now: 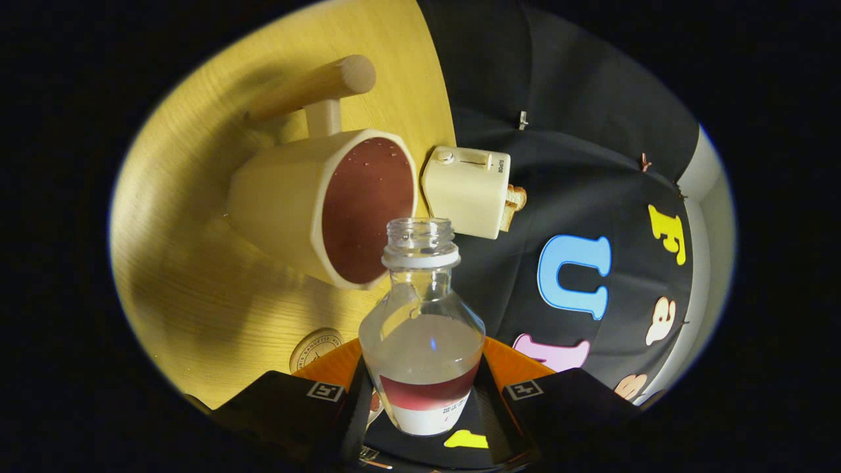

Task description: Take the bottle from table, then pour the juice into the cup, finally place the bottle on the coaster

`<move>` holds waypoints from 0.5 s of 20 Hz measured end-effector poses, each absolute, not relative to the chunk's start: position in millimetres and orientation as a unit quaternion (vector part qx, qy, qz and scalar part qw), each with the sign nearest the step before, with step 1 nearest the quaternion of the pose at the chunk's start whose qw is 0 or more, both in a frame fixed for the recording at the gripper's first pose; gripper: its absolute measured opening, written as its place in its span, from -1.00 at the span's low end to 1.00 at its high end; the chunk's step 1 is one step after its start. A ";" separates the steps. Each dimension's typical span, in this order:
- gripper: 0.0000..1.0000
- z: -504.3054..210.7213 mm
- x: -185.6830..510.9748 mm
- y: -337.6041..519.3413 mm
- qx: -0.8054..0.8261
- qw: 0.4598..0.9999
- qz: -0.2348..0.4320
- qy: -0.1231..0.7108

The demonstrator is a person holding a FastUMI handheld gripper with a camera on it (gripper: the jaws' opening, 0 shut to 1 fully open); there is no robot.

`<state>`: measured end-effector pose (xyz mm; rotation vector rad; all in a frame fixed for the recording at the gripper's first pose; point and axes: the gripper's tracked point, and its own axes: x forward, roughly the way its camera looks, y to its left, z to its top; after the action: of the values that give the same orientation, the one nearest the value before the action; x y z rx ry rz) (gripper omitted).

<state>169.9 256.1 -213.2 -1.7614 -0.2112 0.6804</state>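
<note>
Gripper [424,401] rolled sideways, clamping bottle [422,328], mouth beside cup [328,210].

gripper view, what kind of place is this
Probably a staged kitchen-style tabletop in a recording booth: a wooden table with a cream cup and toy-like toaster, black cloth wall behind. The tongs grip a juice bottle.

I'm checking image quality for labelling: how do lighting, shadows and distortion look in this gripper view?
Gripper view: warm light on the yellow wooden table, with soft shadows beside the cream cup of red juice; the fisheye curves the table's edge; a small glint shows on the clear glass bottle, which the gripper grips; the cream toaster looks sharp.
</note>
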 end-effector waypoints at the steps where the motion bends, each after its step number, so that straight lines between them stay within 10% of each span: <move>1: 0.47 -213.1 169.3 256.1 -0.756 0.578 0.292 -0.093; 10: 0.47 -208.3 174.5 260.3 -0.779 0.543 0.292 -0.111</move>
<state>174.5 260.3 -208.3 -1.8498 -0.2627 0.6933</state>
